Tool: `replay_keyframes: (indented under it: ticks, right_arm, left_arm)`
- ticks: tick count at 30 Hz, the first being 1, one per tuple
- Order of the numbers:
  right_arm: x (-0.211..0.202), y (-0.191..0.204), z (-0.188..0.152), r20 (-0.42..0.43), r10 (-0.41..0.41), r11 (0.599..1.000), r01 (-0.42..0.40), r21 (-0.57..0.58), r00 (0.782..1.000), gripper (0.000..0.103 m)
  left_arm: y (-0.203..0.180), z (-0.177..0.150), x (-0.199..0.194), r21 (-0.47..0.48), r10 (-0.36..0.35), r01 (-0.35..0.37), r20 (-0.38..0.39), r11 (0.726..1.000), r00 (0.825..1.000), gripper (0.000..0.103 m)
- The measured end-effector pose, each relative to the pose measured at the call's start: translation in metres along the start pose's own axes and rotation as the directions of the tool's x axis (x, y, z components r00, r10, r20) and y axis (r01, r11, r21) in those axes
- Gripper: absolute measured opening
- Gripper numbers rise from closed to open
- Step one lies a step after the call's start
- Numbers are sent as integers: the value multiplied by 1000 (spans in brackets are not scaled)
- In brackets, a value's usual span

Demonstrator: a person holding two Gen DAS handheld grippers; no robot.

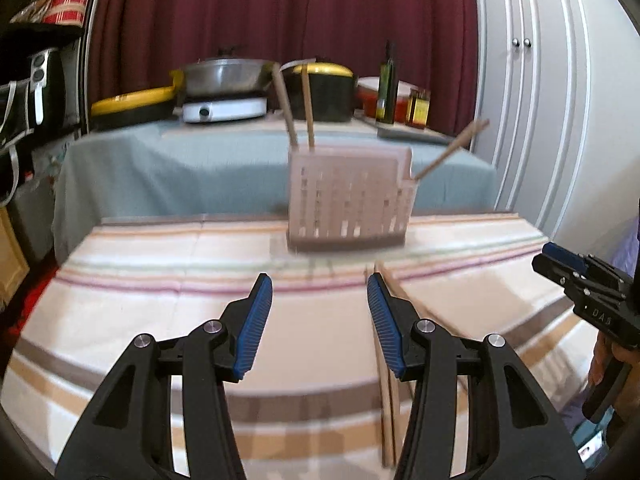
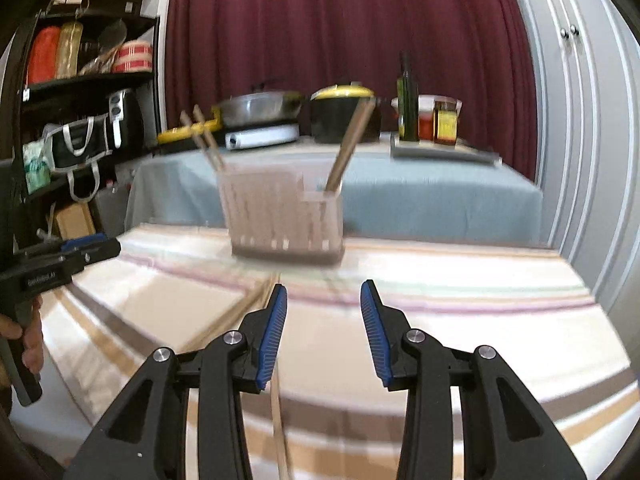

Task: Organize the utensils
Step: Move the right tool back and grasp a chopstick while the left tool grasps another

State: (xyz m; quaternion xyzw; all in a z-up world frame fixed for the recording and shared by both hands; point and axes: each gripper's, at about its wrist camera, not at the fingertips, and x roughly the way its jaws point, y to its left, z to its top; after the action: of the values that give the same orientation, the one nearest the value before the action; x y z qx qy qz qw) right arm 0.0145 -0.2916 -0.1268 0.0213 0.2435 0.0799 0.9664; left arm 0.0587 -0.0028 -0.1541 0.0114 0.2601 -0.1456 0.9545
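A pale slotted utensil holder (image 1: 348, 200) (image 2: 280, 216) stands at the far side of the striped tablecloth (image 1: 160, 320). Wooden handles (image 1: 307, 108) (image 2: 352, 144) stick up out of it, some upright and one leaning right. A pair of wooden sticks (image 1: 386, 380) (image 2: 240, 312) lies flat on the cloth, running under the right finger of my left gripper (image 1: 320, 278). That gripper is open and holds nothing. My right gripper (image 2: 324, 286) is also open and empty above the cloth, with a thin pale stick (image 2: 278, 420) lying under its left finger.
Behind stands a second table with a grey cloth (image 1: 160, 160), carrying pans on a hotplate (image 1: 224, 110), a black pot (image 1: 324, 92), an oil bottle (image 1: 387, 88) and jars. A dark shelf unit (image 2: 80, 80) is at the left, white cupboard doors (image 1: 540, 100) at the right.
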Motion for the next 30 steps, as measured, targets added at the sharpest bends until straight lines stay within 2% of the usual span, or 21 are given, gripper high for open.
replay_keyframes:
  ticks: [9, 13, 17, 22, 30]
  right_arm:
    - [7, 10, -57, -105, 72, 997, -74, -14, 992, 38]
    - [11, 11, -68, -144, 73, 997, -76, -12, 987, 27]
    - [14, 11, -76, -172, 55, 998, -59, -17, 984, 12]
    - [11, 6, -76, -168, 33, 999, -35, -5, 985, 10]
    - [11, 3, -77, -171, 40, 999, -41, 0, 984, 8]
  left_arm:
    - [-1, -47, 0, -18, -8, 6, -78, 1000, 997, 49]
    - [-7, -58, 4, -16, -26, 24, -107, 1000, 994, 49]
    - [-15, -68, 10, -8, -42, 41, -139, 999, 989, 49]
    - [-24, -75, 15, 3, -52, 53, -158, 999, 986, 48]
    - [-27, -79, 23, 10, -50, 53, -174, 999, 983, 48]
